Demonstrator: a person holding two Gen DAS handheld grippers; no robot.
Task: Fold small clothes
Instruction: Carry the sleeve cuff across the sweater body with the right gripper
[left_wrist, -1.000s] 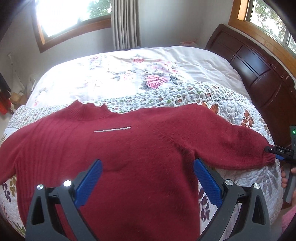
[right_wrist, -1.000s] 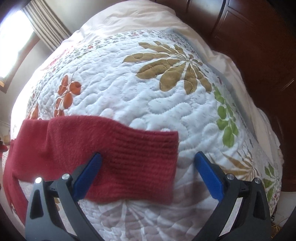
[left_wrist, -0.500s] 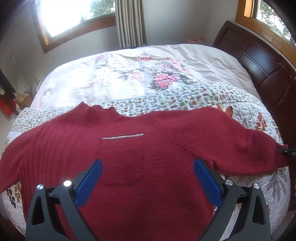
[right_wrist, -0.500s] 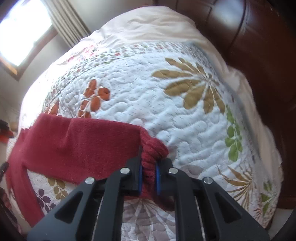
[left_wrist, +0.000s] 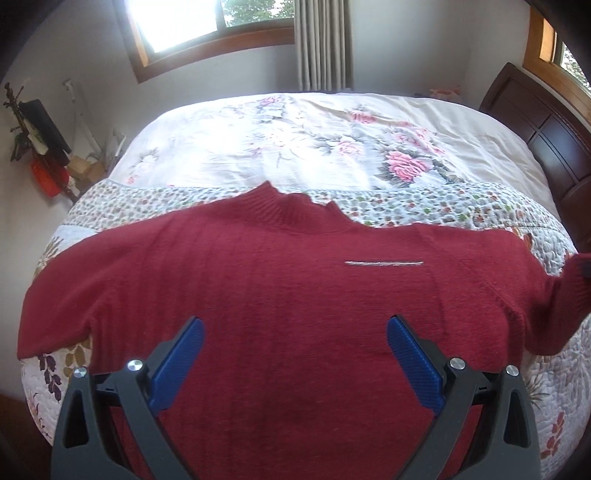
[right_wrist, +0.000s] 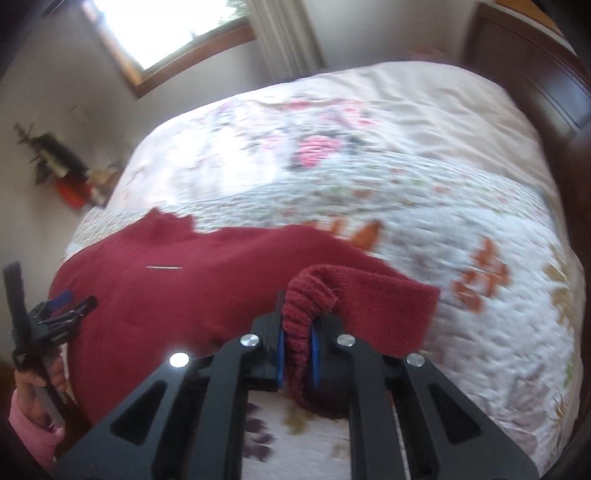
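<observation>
Right hand-held gripper (right_wrist: 295, 345) clenched on the sweater (left_wrist: 295, 295) cuff (right_wrist: 308, 295) — right view only — left hand-held gripper (left_wrist: 295, 341) spread wide.

Bed (left_wrist: 509, 122) with dark wood headboard (left_wrist: 546, 140), covered by floral sheet (left_wrist: 332, 147) and quilt (left_wrist: 424, 206) at near end, red sweater (left_wrist: 295, 314) spread flat on quilt.

This is a bedroom in a home. A wide bed fills the room, covered by a white quilted bedspread with leaf and flower patterns (left_wrist: 480, 218) and a cream sheet printed with pink roses (left_wrist: 332, 147). A dark carved wooden headboard (left_wrist: 546, 125) stands at its right. Wood-framed windows (left_wrist: 207, 40) with a grey pleated curtain (left_wrist: 323, 44) sit in white walls.
</observation>
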